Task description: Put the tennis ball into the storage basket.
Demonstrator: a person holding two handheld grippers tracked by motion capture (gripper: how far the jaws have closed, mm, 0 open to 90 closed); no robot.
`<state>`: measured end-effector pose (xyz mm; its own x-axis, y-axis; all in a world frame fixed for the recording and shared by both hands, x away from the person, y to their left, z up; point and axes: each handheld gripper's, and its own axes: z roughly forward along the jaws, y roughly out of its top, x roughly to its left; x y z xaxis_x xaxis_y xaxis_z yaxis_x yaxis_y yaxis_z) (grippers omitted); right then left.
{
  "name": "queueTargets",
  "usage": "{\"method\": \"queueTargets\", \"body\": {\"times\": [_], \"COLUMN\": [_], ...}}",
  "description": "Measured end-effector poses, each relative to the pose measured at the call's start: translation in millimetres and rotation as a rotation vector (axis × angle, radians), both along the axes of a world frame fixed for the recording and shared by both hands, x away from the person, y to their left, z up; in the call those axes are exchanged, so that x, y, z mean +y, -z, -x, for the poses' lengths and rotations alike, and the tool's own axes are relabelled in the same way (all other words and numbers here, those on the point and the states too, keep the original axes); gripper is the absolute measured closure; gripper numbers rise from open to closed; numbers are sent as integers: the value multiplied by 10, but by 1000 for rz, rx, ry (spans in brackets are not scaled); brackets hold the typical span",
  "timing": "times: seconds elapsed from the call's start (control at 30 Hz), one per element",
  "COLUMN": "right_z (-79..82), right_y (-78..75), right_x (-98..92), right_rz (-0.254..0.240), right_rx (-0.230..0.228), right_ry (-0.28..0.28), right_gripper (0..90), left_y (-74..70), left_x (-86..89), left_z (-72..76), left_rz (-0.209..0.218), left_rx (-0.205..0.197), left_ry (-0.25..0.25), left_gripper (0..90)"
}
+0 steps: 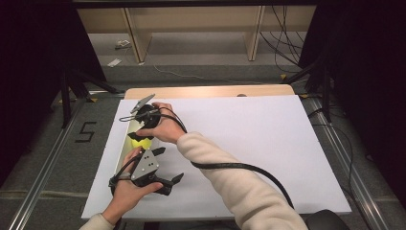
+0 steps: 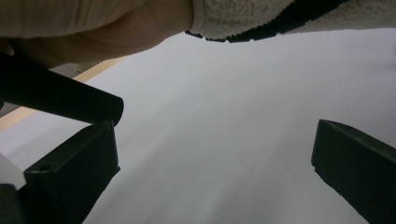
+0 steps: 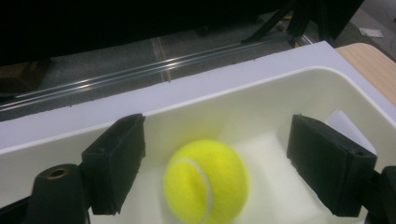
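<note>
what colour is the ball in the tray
Bright yellow-green tennis ball with a pale seam, clearest in the right gripper view.

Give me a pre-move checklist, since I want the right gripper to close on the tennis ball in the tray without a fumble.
1. Right gripper jaws open: ok, both stand wide apart.
2. Tennis ball between the jaws: ok, it sits roughly midway, touching neither.
3. Ball at rest on the floor of the white tray: ok as far as the right gripper view shows.
4. Jaws low enough to clamp the ball's widest part: cannot tell.
5. Left gripper out of the way: ok, open over the white sheet beside the tray.
6. Paper scrap in the tray corner clear of the ball: ok.
</note>
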<state>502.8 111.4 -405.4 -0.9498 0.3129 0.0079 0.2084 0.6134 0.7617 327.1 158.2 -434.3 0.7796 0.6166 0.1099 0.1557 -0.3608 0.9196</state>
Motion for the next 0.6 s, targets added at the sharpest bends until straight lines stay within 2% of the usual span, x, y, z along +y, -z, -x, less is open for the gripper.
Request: {"method": "queueTargets", "body": {"times": [0.6], "right_z": [15], "right_y": [-175], "right_x": [-354], "right_rz": [-36], "right_rx": [-37], "right_ry": [35], "right_gripper": [197], "left_y": [0], "left_x": [0], "left_z": [-3], "left_rz": [-1], "left_rx": [-2], "left_ry": [0], "left_gripper": [1]}}
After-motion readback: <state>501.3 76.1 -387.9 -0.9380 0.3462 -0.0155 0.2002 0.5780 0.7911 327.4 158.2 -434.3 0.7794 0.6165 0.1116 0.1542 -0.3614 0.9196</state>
